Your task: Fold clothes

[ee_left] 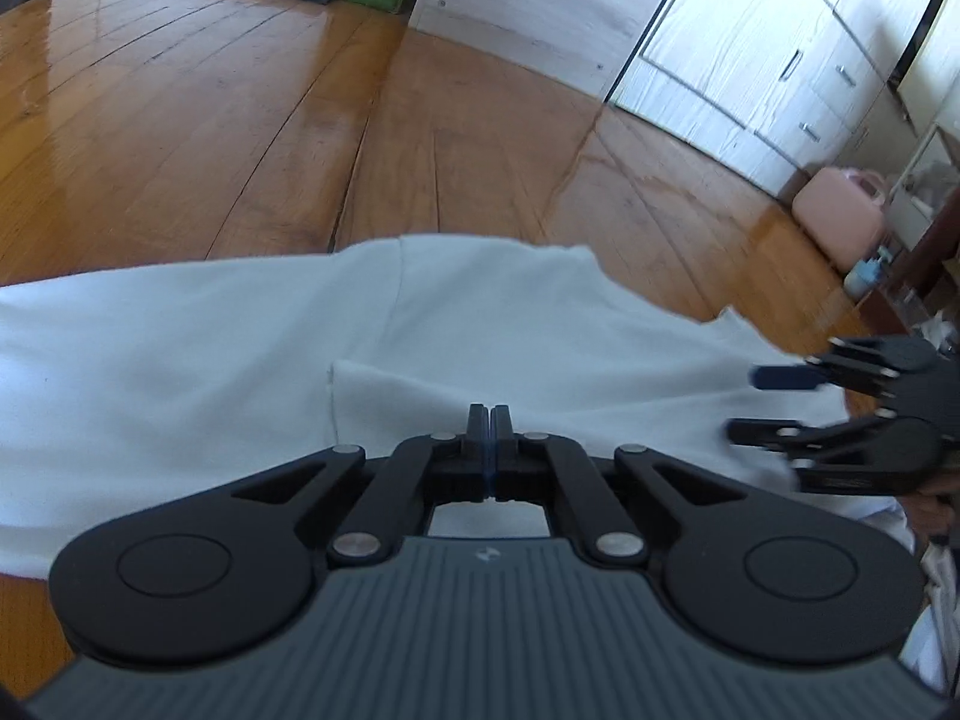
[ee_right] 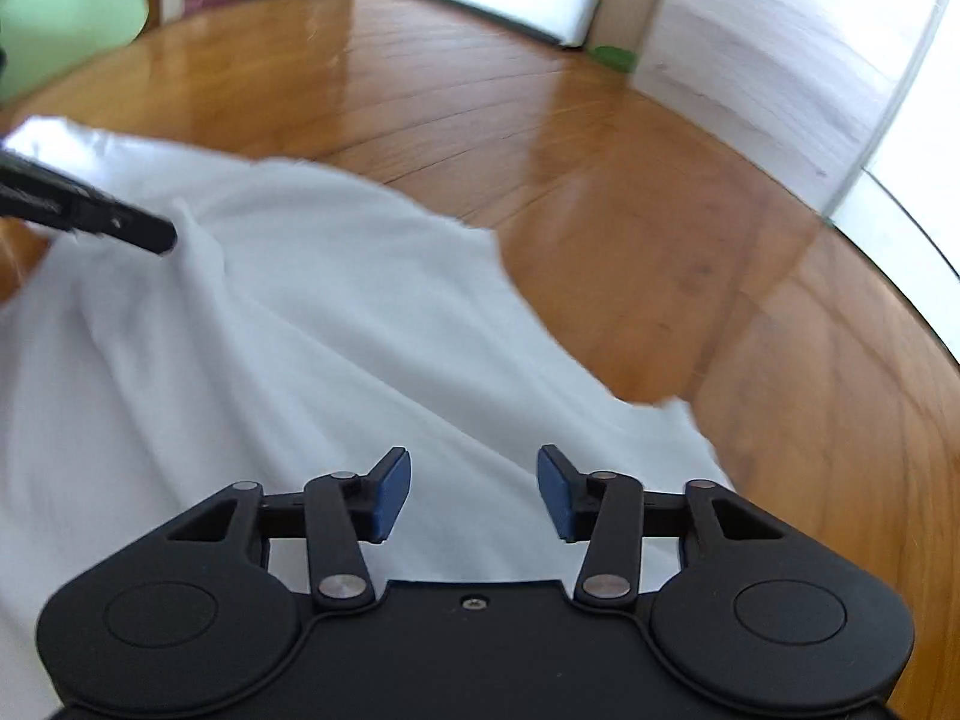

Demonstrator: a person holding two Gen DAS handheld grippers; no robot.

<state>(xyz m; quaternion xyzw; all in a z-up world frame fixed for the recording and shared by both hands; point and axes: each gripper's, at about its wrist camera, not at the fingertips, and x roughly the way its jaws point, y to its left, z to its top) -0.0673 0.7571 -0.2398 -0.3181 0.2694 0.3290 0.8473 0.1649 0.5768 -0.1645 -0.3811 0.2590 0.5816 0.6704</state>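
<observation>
The white garment (ee_left: 240, 372) lies spread on the wooden floor (ee_left: 240, 120), rumpled, with a seam running across it and one layer lapped over another just ahead of my left tongs (ee_left: 487, 414). It looks like light, soft knit: it will drape and slide on that glossy floor, and bunch if I drag it, so I'd judge hems, corners or seam ends the best places to pinch, lifting both sides evenly. My left tongs are pressed fully together with cloth bunched around the tips; whether fabric is actually caught between them I cannot tell. My right tongs (ee_right: 474, 492) stand wide apart over the cloth, holding nothing, near its ragged right edge. How far the folding has got, I can't judge. Beyond stand white cabinets (ee_left: 750, 60) and a pink case (ee_left: 840, 210).
</observation>
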